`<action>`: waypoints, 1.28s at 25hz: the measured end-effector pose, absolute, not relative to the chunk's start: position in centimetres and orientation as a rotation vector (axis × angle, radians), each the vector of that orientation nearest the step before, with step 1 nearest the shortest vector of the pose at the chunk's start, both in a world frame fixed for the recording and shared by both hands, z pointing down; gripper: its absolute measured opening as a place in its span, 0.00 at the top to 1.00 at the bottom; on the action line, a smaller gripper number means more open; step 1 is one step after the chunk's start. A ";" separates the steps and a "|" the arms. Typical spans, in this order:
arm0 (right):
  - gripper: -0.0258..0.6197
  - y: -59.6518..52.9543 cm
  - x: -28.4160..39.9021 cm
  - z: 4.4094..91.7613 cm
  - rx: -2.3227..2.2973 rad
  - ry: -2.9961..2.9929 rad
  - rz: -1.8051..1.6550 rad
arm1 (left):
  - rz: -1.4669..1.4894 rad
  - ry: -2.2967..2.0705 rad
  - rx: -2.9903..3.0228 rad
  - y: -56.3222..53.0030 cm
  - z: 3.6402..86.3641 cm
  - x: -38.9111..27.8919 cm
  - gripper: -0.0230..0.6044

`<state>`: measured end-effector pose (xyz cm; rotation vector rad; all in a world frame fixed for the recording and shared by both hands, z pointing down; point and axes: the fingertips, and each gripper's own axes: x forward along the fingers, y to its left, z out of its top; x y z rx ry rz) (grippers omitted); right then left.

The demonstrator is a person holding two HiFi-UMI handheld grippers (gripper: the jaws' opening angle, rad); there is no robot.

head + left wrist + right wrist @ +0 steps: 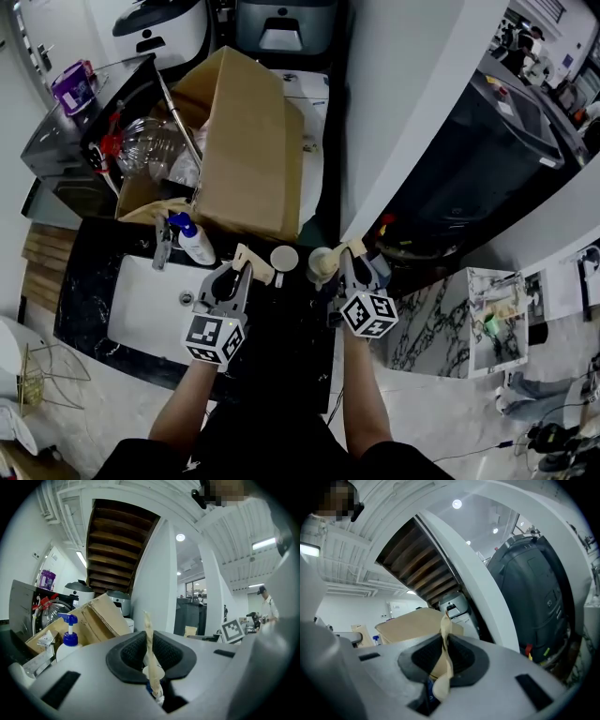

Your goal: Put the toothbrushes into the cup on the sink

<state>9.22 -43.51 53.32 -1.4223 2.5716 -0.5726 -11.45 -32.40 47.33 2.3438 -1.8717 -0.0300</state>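
Standing on the dark bench (291,305) right of the sink (141,314), the cup (284,258) lies between the claws, slightly nearer the left claw (241,270) than the right claw (351,262). Each claw is nearly closed, clamped on a paper-wrapped toothbrush held upright: left toothbrush (149,648), right toothbrush (444,653).

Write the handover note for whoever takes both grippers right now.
Left gripper: shut on a tan toothbrush, just left of the cup.
Right gripper: shut on a second toothbrush, on the cup's other side.
Cup: white, upright, right of the sink.
Done: both brushes picked up.
Left: neither is in the cup; probably lower each in, then release.
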 end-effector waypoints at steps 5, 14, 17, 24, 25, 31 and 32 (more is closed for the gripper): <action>0.89 -43.7 8.8 54.5 -1.426 2.574 -0.607 | -0.027 -1.873 2.339 -32.5 47.4 -11.6 0.90; 0.89 -43.7 8.3 56.2 -1.432 2.565 -0.664 | -0.035 -1.881 2.320 -32.2 47.4 -12.1 0.90; 0.89 -43.7 8.3 56.6 -1.436 2.559 -0.675 | -0.036 -1.882 2.318 -32.1 47.4 -12.2 0.90; 0.88 -44.1 8.9 57.2 -1.480 2.555 -0.682 | -0.038 -1.877 2.321 -32.1 47.4 -12.1 0.90; 0.87 -44.1 9.0 57.3 -1.493 2.560 -0.680 | -0.039 -1.877 2.322 -32.0 47.4 -12.1 0.90; 0.61 -44.1 9.5 58.2 -1.546 2.600 -0.713 | -0.044 -1.880 2.330 -32.0 47.0 -12.1 0.90; 0.58 -44.0 9.5 58.4 -1.551 2.601 -0.722 | -0.046 -1.880 2.332 -31.9 46.9 -12.1 0.90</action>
